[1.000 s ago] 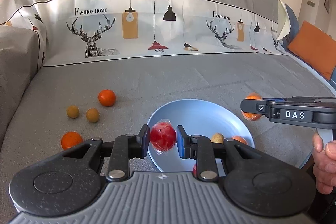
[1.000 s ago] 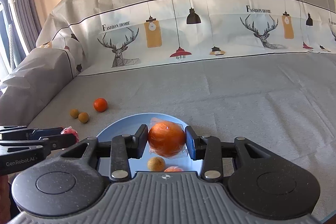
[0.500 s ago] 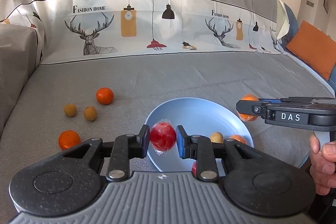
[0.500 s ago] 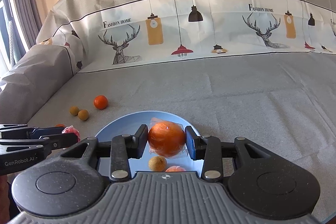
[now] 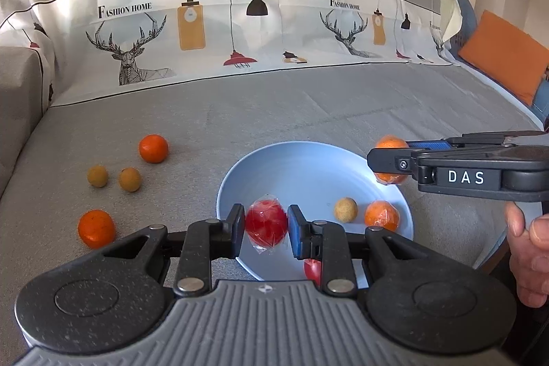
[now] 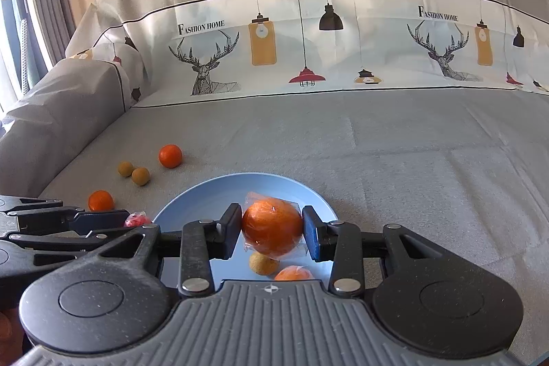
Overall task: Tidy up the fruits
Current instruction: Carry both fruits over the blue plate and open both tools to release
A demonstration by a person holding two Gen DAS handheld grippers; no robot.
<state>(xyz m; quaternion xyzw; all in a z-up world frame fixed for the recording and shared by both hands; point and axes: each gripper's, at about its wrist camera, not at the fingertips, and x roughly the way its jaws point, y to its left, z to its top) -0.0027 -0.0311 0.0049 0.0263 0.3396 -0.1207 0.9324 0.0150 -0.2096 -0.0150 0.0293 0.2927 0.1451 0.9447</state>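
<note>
A light blue plate (image 5: pixel 302 167) lies on the grey sofa seat. My left gripper (image 5: pixel 266 226) is shut on a red wrapped fruit (image 5: pixel 266 223), held over the plate's near left rim. My right gripper (image 6: pixel 271 230) is shut on a wrapped orange (image 6: pixel 272 225), held over the plate (image 6: pixel 206 198). In the left wrist view the right gripper (image 5: pixel 391 162) comes in from the right over the plate's right rim. On the plate lie a small tan fruit (image 5: pixel 345 209), a wrapped orange (image 5: pixel 381 214) and a red fruit (image 5: pixel 312 268).
Left of the plate on the seat lie two oranges (image 5: pixel 153 148) (image 5: pixel 96 227) and two small tan fruits (image 5: pixel 97 175) (image 5: pixel 129 179). The sofa armrest (image 5: pixel 17 91) rises at the left and the printed backrest cover (image 5: pixel 240 23) behind. An orange cushion (image 5: pixel 504 54) sits far right.
Both grippers have drifted slightly forward and left over the plate, each still holding its fruit. The fruit on the seat and plate has not moved.
</note>
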